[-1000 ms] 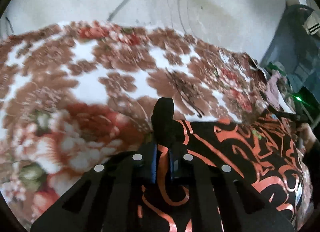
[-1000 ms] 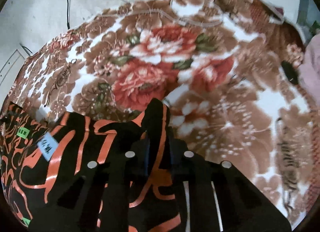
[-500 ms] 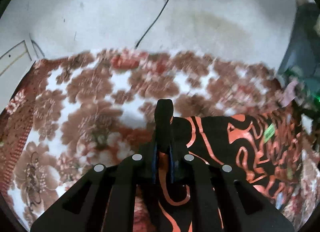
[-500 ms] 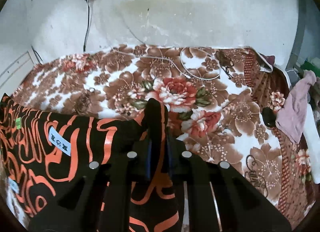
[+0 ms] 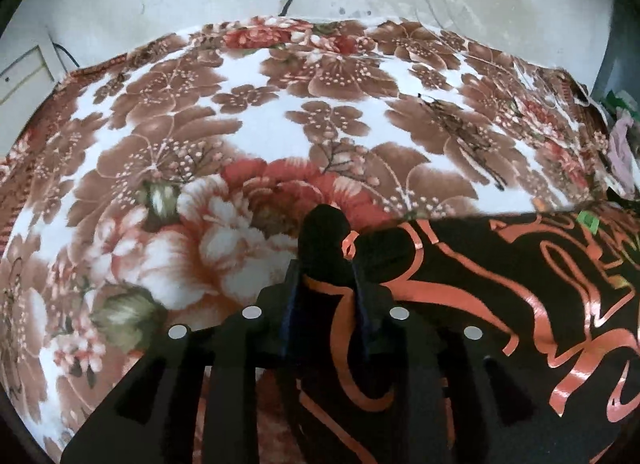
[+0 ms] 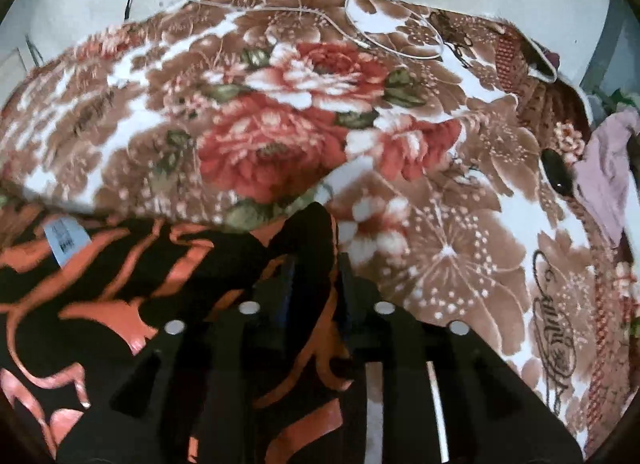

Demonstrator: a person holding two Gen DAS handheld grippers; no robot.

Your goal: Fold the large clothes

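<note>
While both grippers pinch the garment (image 5: 500, 296), folding looks barely begun: cloth is spread btwn them w/ its top edge pulled roughly straight, no crease or doubled layer visible, so the fold itself is prob. all still to do. Left gripper (image 5: 328, 248) is clamped narrow on one corner of that edge, fabric bunched over its tips; right gripper (image 6: 310, 240) is likewise closed on the opposite corner, fabric draped over & btwn its fingers. Garment sits low in both views, over the near part of the blanket (image 5: 248, 120), edge held above it; can't tell if the lower part touches. Looks thin, slack, black w/ glossy orange swirl print, pale tag (image 6: 66, 238) near the top edge, small green tag (image 5: 588, 220) at the far side. Pink cloth (image 6: 604, 176) lies at the blanket's right edge, well apart. White cord (image 6: 394, 30) loops on the far blanket.
</note>
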